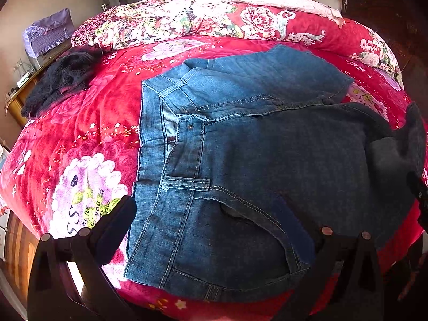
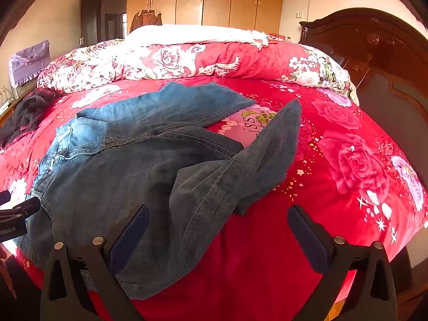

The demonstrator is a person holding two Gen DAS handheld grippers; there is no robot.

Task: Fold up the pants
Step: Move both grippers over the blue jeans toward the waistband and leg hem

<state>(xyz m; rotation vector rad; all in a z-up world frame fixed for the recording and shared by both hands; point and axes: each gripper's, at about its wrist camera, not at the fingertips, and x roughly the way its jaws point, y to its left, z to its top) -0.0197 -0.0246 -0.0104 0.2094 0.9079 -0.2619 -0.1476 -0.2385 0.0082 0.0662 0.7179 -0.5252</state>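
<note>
In the right wrist view we see our right gripper (image 2: pixel 218 230) with jaws spread wide and empty; the near trouser leg of the jeans (image 2: pixel 128 165) lies directly between them, at lower centre of the frame. In the left wrist view our left gripper (image 1: pixel 219 230) is likewise wide and holds nothing, poised over the hip and pocket. The jeans' long axis runs left to right across both frames, waistband at the left, legs at the right, the near leg crumpled back. We judge the right gripper nearer the leg ends. No containers appear; the jeans rest on the bed (image 2: pixel 347 160).
</note>
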